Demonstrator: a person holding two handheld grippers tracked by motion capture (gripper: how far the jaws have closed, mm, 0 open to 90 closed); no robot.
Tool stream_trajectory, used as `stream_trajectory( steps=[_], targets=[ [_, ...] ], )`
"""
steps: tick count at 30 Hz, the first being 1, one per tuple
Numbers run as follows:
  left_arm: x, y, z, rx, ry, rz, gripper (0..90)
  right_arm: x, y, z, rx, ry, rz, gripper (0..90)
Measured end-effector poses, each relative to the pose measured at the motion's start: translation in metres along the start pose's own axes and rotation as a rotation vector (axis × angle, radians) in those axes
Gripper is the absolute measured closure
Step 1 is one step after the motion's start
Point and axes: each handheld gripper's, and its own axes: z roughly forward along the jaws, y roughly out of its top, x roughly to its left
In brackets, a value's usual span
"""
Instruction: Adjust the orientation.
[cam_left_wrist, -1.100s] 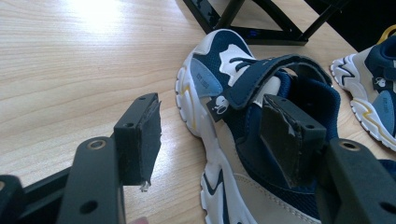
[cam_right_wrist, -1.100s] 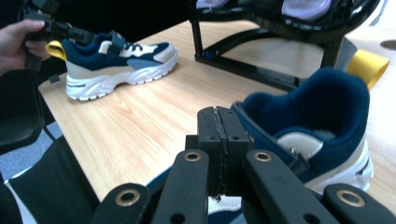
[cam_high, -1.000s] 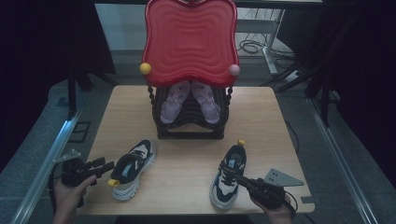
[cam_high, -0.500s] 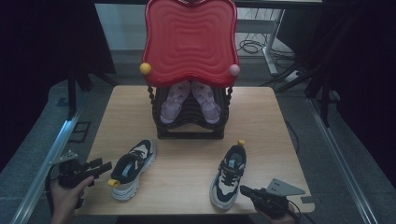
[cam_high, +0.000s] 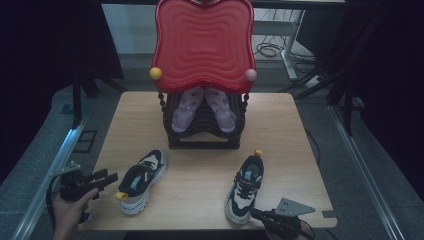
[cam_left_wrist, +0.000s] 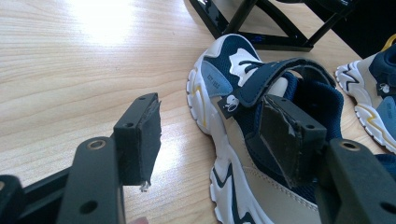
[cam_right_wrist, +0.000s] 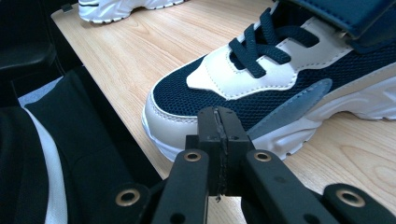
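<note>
The right gripper (cam_right_wrist: 218, 135) has its two pads pressed flat together with nothing between them. It points at the toe of the right-hand sneaker (cam_high: 245, 189), close to the white toe cap, but I can't tell whether it touches. In the high view this gripper (cam_high: 256, 214) lies low at the near edge of the table (cam_high: 300, 145), nearly level, with its grey three-cornered plate (cam_high: 294, 206) on top and the hand behind it cut off by the frame.

The left gripper (cam_left_wrist: 219, 135) stands wide open. Its jaws straddle the side of the left-hand sneaker (cam_left_wrist: 261, 154): one pad hangs over bare wood beside the sole, the other sits over the dark padded collar near the strap; no pad visibly presses on the shoe. From above, the left gripper (cam_high: 111, 178) lies level, aimed across at that sneaker, just beside its yellow heel tab (cam_high: 120, 196). The hand (cam_high: 70, 207) grips it from below and behind, the forearm coming up from the near left corner of the table.

Taking the black shoe rack (cam_high: 204, 131) as the mark: both navy-and-white sneakers lie on the table in front of it, the left-hand one in front of its left leg, the right-hand one in front of its right leg, well apart from each other. A pair of pale purple shoes (cam_high: 202, 107) rests on the rack, and a red wavy panel (cam_high: 203, 42) rises over it.
</note>
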Motion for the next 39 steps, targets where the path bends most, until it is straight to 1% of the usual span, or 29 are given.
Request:
stream_trajectory(
  steps=[6, 9, 14, 22, 26, 30, 39],
  targets=[
    [0.0, 0.0, -0.001, -0.003, -0.001, 0.0, 38.5, 0.002, 0.001, 0.005, -0.003, 0.004, -0.003, 89.9],
    [0.0, 0.0, -0.001, -0.002, -0.001, 0.002, 38.5, 0.004, 0.003, 0.008, -0.002, 0.003, -0.017, 89.9],
    [0.002, -0.001, -0.003, -0.003, 0.005, 0.0, 38.4, 0.009, 0.006, 0.016, -0.012, -0.014, -0.031, 89.9],
    [0.003, -0.004, -0.007, -0.007, 0.01, -0.01, 38.4, 0.014, 0.014, 0.029, -0.006, -0.028, -0.055, 89.9],
    [0.004, -0.004, -0.007, -0.003, 0.011, -0.014, 38.4, 0.016, 0.016, 0.036, -0.012, -0.034, -0.052, 89.9],
    [0.003, -0.004, -0.007, -0.003, 0.011, -0.011, 38.3, 0.018, 0.018, 0.042, -0.028, -0.056, -0.061, 89.9],
    [0.007, -0.004, -0.01, -0.014, 0.014, -0.024, 38.2, 0.019, 0.026, 0.059, -0.036, -0.062, -0.048, 89.9]
  ],
)
